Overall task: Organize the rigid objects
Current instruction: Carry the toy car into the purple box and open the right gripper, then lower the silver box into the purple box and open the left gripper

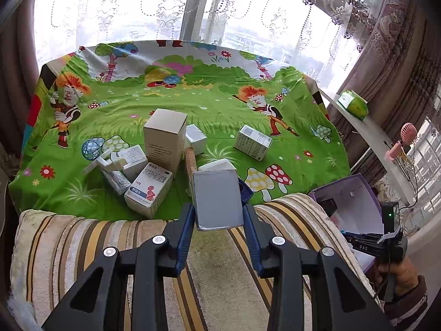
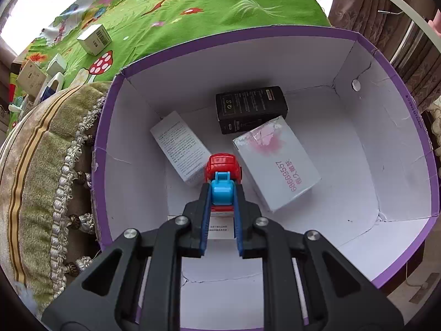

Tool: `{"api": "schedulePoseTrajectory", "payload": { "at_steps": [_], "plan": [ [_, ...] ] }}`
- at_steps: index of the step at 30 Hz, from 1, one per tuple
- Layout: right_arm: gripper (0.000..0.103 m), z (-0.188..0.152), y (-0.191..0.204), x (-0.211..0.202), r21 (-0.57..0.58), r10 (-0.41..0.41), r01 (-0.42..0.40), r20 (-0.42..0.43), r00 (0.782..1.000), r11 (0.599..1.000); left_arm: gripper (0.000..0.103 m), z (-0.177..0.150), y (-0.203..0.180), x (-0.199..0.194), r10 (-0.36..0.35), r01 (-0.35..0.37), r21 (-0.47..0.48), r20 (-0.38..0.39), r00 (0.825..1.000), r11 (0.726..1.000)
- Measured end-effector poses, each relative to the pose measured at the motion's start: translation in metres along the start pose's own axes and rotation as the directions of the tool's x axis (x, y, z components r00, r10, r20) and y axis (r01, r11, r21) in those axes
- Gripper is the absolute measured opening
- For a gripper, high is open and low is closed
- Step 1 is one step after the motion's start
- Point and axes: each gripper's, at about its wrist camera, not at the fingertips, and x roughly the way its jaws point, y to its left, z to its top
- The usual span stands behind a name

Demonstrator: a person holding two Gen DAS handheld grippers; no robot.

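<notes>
My left gripper (image 1: 217,209) is shut on a grey-faced white box (image 1: 217,200), held above the striped cushion at the near edge of the green cartoon cloth (image 1: 193,102). On the cloth lie several boxes: a tall beige box (image 1: 164,140), a blue-and-red printed medicine box (image 1: 148,191), a small white box (image 1: 195,138) and a green-printed box (image 1: 253,142). My right gripper (image 2: 222,193) is shut on a red and blue toy (image 2: 222,176) and holds it inside the purple storage box (image 2: 399,88). In it lie a black box (image 2: 249,109), a white text box (image 2: 180,147) and a pink-printed box (image 2: 275,162).
A striped cushion (image 1: 82,242) lies between me and the cloth; it also shows in the right wrist view (image 2: 41,179). The purple box (image 1: 352,207) stands right of the cushion. A white ledge at the right carries a green tissue pack (image 1: 354,103) and a pink fan (image 1: 405,138). Curtains hang behind.
</notes>
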Motion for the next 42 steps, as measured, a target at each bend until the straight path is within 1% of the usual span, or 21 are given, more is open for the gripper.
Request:
{"api": "schedulePoseTrajectory", "payload": {
  "at_steps": [2,7,10,11,12,13,15,16,18,19,21,23,27,29,31,33,35,36,37,39,42],
  "plan": [
    [0.019,0.0,0.0,0.005,-0.01,-0.022,0.022,-0.008,1.0,1.0,0.037,0.0,-0.001,0.0,-0.002,0.002,0.003,-0.001,1.0,1.0],
    [0.019,-0.004,-0.005,0.016,-0.005,-0.021,0.021,-0.039,0.999,1.0,0.037,-0.001,-0.007,-0.001,-0.012,0.012,0.018,-0.003,1.0,1.0],
    [0.019,-0.008,-0.01,0.018,0.012,-0.026,0.027,-0.057,0.998,1.0,0.037,-0.002,-0.017,0.001,-0.051,0.051,0.038,-0.013,0.999,0.998],
    [0.022,-0.009,-0.011,0.017,0.012,-0.03,0.031,-0.056,0.998,0.999,0.037,-0.002,-0.022,0.001,-0.071,0.072,0.044,-0.017,0.997,0.996],
    [0.03,-0.01,-0.013,0.014,0.014,-0.039,0.04,-0.054,0.998,0.999,0.037,-0.003,-0.027,0.002,-0.091,0.092,0.052,-0.021,0.996,0.994],
    [0.035,-0.012,-0.015,0.011,0.023,-0.043,0.045,-0.05,0.998,0.999,0.037,-0.005,-0.033,0.002,-0.11,0.111,0.062,-0.025,0.994,0.992],
    [0.053,-0.015,-0.023,0.002,0.056,-0.039,0.041,-0.028,0.999,0.998,0.037,-0.007,-0.045,0.004,-0.159,0.162,0.074,-0.044,0.986,0.984],
    [0.055,-0.016,-0.027,-0.005,0.076,-0.038,0.039,-0.013,0.999,0.996,0.037,-0.009,-0.051,0.006,-0.185,0.189,0.078,-0.055,0.981,0.979],
    [0.066,-0.02,-0.035,-0.019,0.111,-0.041,0.038,0.02,0.999,0.993,0.037,-0.013,-0.065,0.009,-0.234,0.241,0.09,-0.082,0.969,0.966],
    [0.067,-0.021,-0.039,-0.027,0.125,-0.042,0.037,0.037,0.998,0.992,0.037,-0.015,-0.072,0.011,-0.255,0.264,0.099,-0.094,0.962,0.96],
    [0.069,-0.024,-0.047,-0.042,0.145,-0.047,0.037,0.069,0.996,0.989,0.037,-0.02,-0.086,0.015,-0.312,0.325,0.103,-0.129,0.941,0.94],
    [0.07,-0.022,-0.051,-0.058,0.164,-0.047,0.03,0.104,0.993,0.986,0.037,-0.024,-0.101,0.02,-0.349,0.369,0.113,-0.161,0.923,0.923],
    [0.07,-0.011,-0.055,-0.085,0.186,-0.004,-0.032,0.19,0.982,0.982,0.037,-0.032,-0.13,0.022,-0.378,0.41,0.169,-0.195,0.905,0.896],
    [0.071,-0.01,-0.054,-0.097,0.188,0.015,-0.058,0.224,0.975,0.981,0.037,-0.033,-0.142,0.024,-0.413,0.454,0.176,-0.225,0.883,0.874],
    [0.072,-0.009,-0.051,-0.107,0.18,0.015,-0.062,0.248,0.969,0.982,0.037,-0.036,-0.154,0.027,-0.429,0.477,0.187,-0.248,0.869,0.859],
    [0.073,-0.009,-0.049,-0.115,0.166,0.021,-0.067,0.269,0.963,0.984,0.037,-0.038,-0.166,0.029,-0.452,0.509,0.198,-0.273,0.849,0.837],
    [0.073,-0.009,-0.047,-0.122,0.157,0.042,-0.091,0.29,0.956,0.983,0.038,-0.041,-0.178,0.033,-0.478,0.546,0.196,-0.306,0.823,0.814],
    [0.073,-0.01,-0.048,-0.125,0.156,0.052,-0.102,0.299,0.953,0.982,0.041,-0.042,-0.183,0.036,-0.488,0.561,0.19,-0.326,0.81,0.805],
    [0.074,-0.01,-0.047,-0.128,0.154,0.059,-0.11,0.304,0.951,0.982,0.044,-0.044,-0.187,0.039,-0.486,0.565,0.186,-0.341,0.805,0.804],
    [0.074,-0.011,-0.045,-0.131,0.142,0.06,-0.109,0.31,0.949,0.984,0.052,-0.046,-0.193,0.041,-0.479,0.564,0.196,-0.352,0.804,0.802],
    [0.074,-0.013,-0.046,-0.132,0.139,0.064,-0.112,0.312,0.948,0.984,0.053,-0.048,-0.192,0.039,-0.48,0.569,0.204,-0.358,0.801,0.797]
  ]
}}
